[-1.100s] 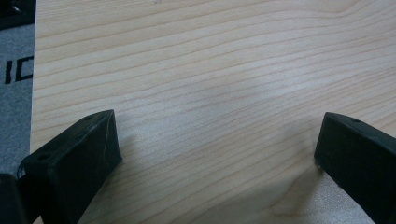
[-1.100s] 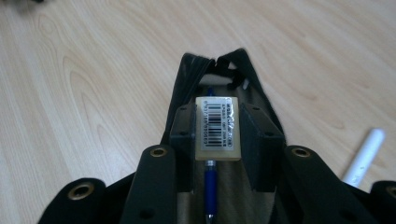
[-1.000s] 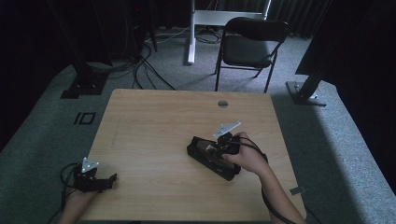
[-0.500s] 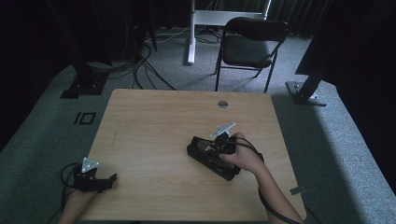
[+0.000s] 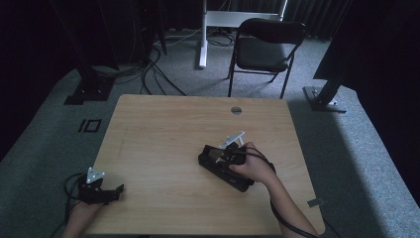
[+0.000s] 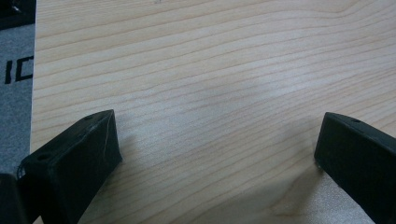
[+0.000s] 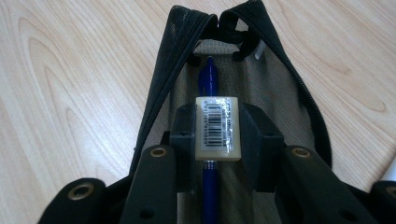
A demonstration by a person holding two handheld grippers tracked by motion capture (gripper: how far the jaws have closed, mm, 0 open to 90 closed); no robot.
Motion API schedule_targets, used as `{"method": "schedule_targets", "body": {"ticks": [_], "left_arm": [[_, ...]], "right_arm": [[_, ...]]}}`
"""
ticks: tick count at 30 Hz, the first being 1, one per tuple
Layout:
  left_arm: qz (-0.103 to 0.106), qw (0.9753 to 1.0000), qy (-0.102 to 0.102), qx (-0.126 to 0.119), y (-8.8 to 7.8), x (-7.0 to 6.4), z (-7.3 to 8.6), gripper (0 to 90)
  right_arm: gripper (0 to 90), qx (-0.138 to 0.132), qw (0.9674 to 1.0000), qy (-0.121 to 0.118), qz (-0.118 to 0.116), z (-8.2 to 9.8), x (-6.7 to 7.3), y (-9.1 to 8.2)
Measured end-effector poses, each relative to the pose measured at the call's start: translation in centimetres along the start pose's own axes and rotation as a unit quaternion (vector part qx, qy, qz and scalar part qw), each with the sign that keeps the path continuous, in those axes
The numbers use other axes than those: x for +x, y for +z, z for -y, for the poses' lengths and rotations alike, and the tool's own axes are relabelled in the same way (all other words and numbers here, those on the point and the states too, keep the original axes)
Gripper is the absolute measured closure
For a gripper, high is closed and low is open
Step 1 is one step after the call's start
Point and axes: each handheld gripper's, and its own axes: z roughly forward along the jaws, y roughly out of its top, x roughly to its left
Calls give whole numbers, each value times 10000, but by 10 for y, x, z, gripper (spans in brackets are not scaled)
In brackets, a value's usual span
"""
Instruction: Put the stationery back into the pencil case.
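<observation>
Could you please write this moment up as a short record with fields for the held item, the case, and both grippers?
held item: pale eraser with a barcode label, clamped by the right gripper
case: black zip pencil case, open, on the wooden table
inside case: blue pen lying under the eraser
left gripper: jaws wide apart, nothing between them, at the table's near left corner

Barcode label (image 7: 218, 122) on pale eraser (image 7: 217, 154): bars plain, printed digits too small to read. Black marking on grey floor (image 6: 14, 70) beside table edge: cut off, resembling "IC", not legible in full.
</observation>
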Motion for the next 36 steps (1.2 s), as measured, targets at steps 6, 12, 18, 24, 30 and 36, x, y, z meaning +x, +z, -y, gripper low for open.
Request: {"method": "schedule_targets", "body": {"ticks": [6, 12, 18, 24, 30, 36], "left_arm": [[0, 10000, -1, 0, 0, 0, 0, 3], [0, 10000, -1, -1, 0, 0, 0, 3], [0, 10000, 1, 0, 0, 0, 0, 3], [0, 10000, -1, -1, 0, 0, 0, 3], [1, 10000, 0, 0, 0, 0, 0, 3], [0, 10000, -1, -1, 0, 0, 0, 3]], "right_arm": [[680, 89, 9999, 45, -24, 0, 0, 8], [680, 225, 9997, 45, -6, 0, -1, 14], [680, 298, 9995, 77, 53, 1, -2, 19], [679, 352, 9993, 77, 60, 1, -3, 22], [619, 388, 9992, 59, 107, 2, -3, 22], [615, 321, 9994, 31, 127, 0, -3, 16]]}}
